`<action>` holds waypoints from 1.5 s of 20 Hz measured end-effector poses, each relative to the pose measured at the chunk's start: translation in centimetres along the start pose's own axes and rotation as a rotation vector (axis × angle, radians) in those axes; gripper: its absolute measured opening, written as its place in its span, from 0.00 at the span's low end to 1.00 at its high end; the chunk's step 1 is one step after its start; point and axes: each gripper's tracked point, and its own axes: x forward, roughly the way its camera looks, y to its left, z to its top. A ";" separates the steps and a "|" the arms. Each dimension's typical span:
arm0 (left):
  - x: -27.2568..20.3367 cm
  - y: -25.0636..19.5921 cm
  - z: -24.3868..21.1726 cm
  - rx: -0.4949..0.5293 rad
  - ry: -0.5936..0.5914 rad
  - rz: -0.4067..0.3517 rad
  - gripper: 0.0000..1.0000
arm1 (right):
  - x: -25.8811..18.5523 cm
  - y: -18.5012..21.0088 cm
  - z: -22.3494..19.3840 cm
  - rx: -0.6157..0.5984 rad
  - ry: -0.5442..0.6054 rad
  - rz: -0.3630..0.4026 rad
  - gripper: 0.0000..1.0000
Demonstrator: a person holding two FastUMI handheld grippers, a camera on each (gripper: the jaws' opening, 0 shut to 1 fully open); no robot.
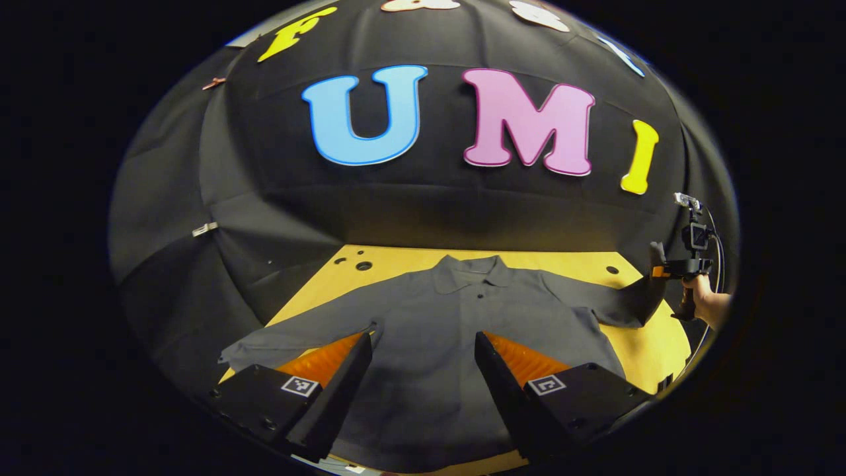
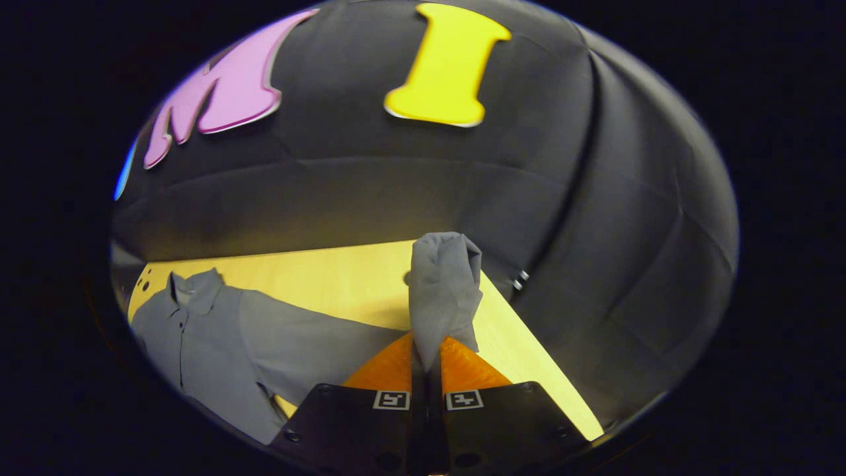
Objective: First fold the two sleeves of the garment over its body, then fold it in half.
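Grey collared garment [image 1: 456,317] lying flat, front up, on wooden table [image 1: 396,259]; left gripper [image 1: 423,347] above its lower body at 6 o'clock, fingers spread wide, grasping nothing; right gripper [image 2: 426,360] clenched on right sleeve [image 2: 441,291] cuff, lifted off table at 3 o'clock of the left gripper view

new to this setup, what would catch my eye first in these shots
A grey shirt lies spread flat on the yellow table, collar toward the booth wall. The right gripper is shut on the end of one sleeve, lifting it off the table. The left gripper hovers open above the shirt's body.
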 end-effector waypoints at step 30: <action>-7.8 22.8 -8.6 -0.274 0.107 0.492 0.99 | -28.8 -0.9 9.0 -0.306 0.084 0.695 0.00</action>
